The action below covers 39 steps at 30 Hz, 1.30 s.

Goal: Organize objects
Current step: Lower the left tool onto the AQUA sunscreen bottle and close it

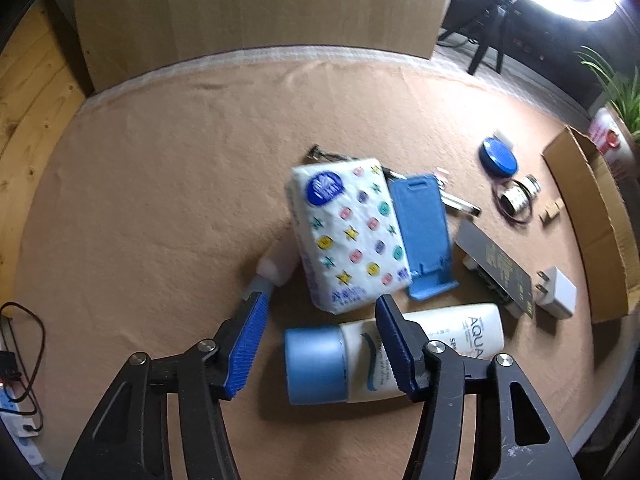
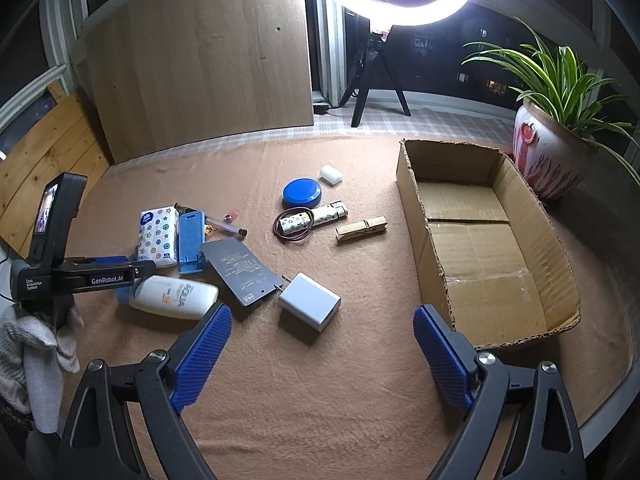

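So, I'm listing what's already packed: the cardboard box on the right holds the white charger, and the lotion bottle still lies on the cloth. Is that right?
Not quite. The right wrist view shows the cardboard box holding nothing; the white charger lies on the cloth to the left of the box, beside the dark card. The lotion bottle does lie on the cloth.

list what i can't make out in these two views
- Left wrist view: what lies under the tissue pack; only dark ends poke out at its top edge.
- Left wrist view: whether the left gripper touches the lotion bottle; motion blur, and one finger covers its middle.
- Right wrist view: print on the dark card, too small.
- Right wrist view: the cardboard box's near inner corner, hidden by its wall.
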Tool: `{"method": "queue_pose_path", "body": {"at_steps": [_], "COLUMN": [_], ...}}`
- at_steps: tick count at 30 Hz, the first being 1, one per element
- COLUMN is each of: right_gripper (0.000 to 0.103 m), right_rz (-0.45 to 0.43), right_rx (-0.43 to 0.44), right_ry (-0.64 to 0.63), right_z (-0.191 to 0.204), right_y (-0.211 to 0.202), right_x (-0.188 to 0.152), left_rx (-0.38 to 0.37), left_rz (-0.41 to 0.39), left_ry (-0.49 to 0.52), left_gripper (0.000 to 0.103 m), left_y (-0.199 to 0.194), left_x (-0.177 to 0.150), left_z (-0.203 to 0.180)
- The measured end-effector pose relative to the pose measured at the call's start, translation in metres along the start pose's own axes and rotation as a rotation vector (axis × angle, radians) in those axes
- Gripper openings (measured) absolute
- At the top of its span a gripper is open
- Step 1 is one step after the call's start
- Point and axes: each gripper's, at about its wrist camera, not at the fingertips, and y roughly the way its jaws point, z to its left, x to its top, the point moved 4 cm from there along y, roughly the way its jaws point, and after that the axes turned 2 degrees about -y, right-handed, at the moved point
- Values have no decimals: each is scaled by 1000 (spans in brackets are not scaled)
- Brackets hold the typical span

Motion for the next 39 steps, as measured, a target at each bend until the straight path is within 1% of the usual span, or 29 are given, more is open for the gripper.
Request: {"method": "queue_pose_path", "body": {"at_steps": [9,12,14,16,18,20,22,24,26,30,31,32,34,37,38,39], "right_gripper": [90,90,90,90,90,90,90,90,90,90,87,80,76,75,71,70], "right_rz": [14,25,34,46,57,75,111,154,180,247,277,299,352,410,432,445], "right_rx": [11,28,53,104,154,233,323,393,441,482,508,531,568,585,599,602], "right_ry": [-8,-14,-17,-19,-28,-46,-65,-95,-137,-185,-179,-175,-169,-171,-169,-170], "right_z": [1,4,6,11,17,26,38,52,66,84,89,93,100,109,112,115], "right_y": [2,3,5,9,15,22,31,43,53,74,81,86,98,113,118,122], "right_x": [-5,-7,-8,-9,-8,-6,-3,0,3,4,3,2,-1,-7,-10,-12], "left_rx": [-43,-43,-76,-73,-64,-61,-60,-59,-63,-115,-128,-141,-159,-174,-181,-188], "left_rz": [51,42,42,27,-16,-53,-84,-88,-79,-61,-57,-54,-54,-51,-48,-46], "left_ry": [3,34,48,40,1,-53,-97,-123,-151,-211,-221,-230,-242,-252,-253,-254], "left_gripper": [60,60,60,60,61,68,69,69,69,69,69,69,69,69,69,69], "left_y": [8,7,4,-2,-14,-27,-39,-46,-50,-50,-49,-47,-46,-45,-43,-43], "left_x": [-26,-35,-40,-43,-45,-48,-53,-65,-76,-95,-97,-100,-105,-111,-112,-113], "left_z": [-10,-20,-27,-28,-22,-12,-1,7,13,12,10,6,2,-3,-5,-7]}}
